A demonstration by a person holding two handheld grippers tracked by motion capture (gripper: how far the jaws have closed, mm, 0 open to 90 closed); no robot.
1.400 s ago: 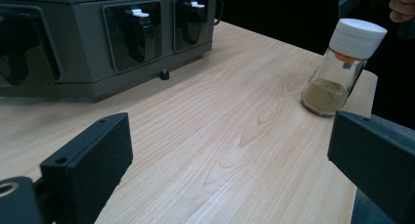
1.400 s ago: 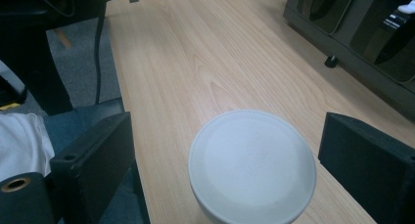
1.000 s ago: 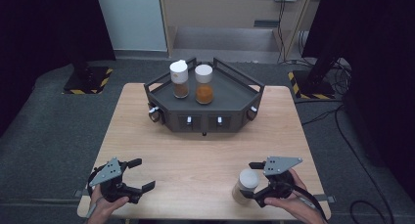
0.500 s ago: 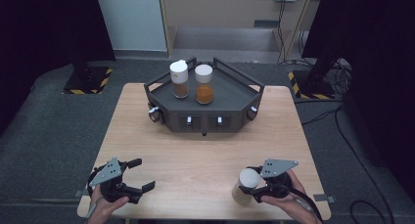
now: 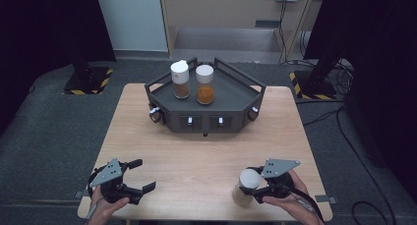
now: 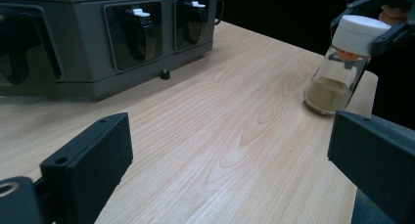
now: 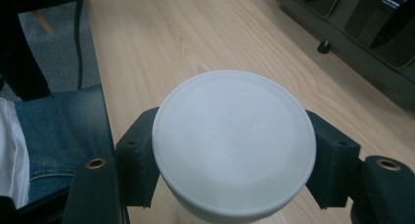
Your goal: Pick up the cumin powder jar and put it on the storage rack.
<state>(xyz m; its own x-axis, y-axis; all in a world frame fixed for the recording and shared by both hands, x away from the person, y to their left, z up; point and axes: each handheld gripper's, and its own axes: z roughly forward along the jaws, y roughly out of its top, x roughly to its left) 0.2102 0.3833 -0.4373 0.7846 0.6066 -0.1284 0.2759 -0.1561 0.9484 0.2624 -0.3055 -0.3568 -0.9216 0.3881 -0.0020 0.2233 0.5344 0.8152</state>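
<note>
A glass jar (image 5: 246,188) with a white lid and tan powder stands near the table's front right. My right gripper (image 5: 252,185) is shut on it just under the lid, a jaw pressing on either side. In the right gripper view the white lid (image 7: 234,141) sits between the two black jaws. In the left gripper view the same jar (image 6: 337,72) rests on the wood and leans a little. My left gripper (image 5: 144,174) is at the front left, open, with bare table between its jaws (image 6: 230,160).
A dark six-sided tray (image 5: 236,77) stands at the table's far middle, holding two white-lidded jars, one of brown powder (image 5: 180,79) and one of orange powder (image 5: 205,84). Bare wood lies between the tray and both grippers. The table's front edge is close behind the hands.
The right gripper's jaws have closed around the jar, which stood free beside them a second ago. The left gripper has kept still.
</note>
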